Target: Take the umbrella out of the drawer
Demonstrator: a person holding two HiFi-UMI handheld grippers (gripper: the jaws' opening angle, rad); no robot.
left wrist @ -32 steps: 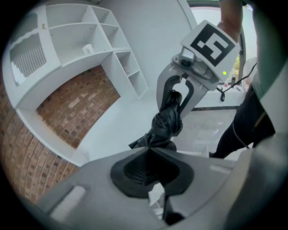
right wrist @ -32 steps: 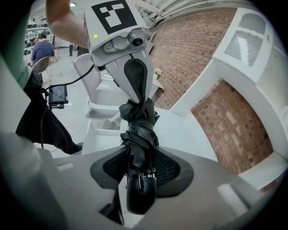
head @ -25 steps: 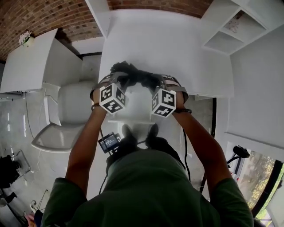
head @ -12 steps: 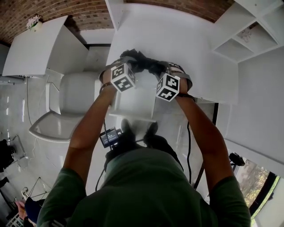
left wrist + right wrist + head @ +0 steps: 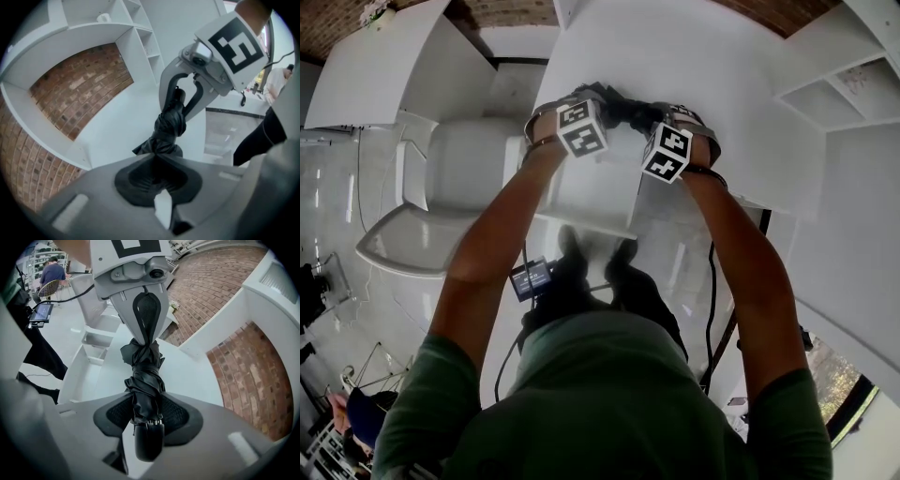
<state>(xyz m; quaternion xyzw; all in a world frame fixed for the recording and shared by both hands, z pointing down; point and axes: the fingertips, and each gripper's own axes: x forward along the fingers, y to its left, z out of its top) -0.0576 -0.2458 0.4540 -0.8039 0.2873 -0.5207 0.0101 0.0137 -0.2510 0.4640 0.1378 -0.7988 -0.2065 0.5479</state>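
A folded black umbrella (image 5: 623, 108) hangs between my two grippers above the white desk top (image 5: 694, 66). My left gripper (image 5: 598, 101) is shut on the bunched fabric end (image 5: 164, 136). My right gripper (image 5: 654, 120) is shut on the handle end, and the black handle (image 5: 149, 441) pokes out behind its pads (image 5: 176, 416). In the left gripper view the right gripper (image 5: 185, 101) faces me along the umbrella. In the right gripper view the left gripper (image 5: 145, 338) holds the far end. The open white drawer (image 5: 581, 202) lies below my hands, nearer the person.
A white chair (image 5: 441, 187) stands left of the desk. White shelves (image 5: 853, 75) rise at the right and a brick wall (image 5: 79, 89) runs behind the desk. A small screen device (image 5: 530, 278) hangs at the person's legs. Another person (image 5: 51, 273) sits far off.
Both grippers have carried the umbrella away from the person and lower, from over the drawer to over the desk top. Their grips look the same.
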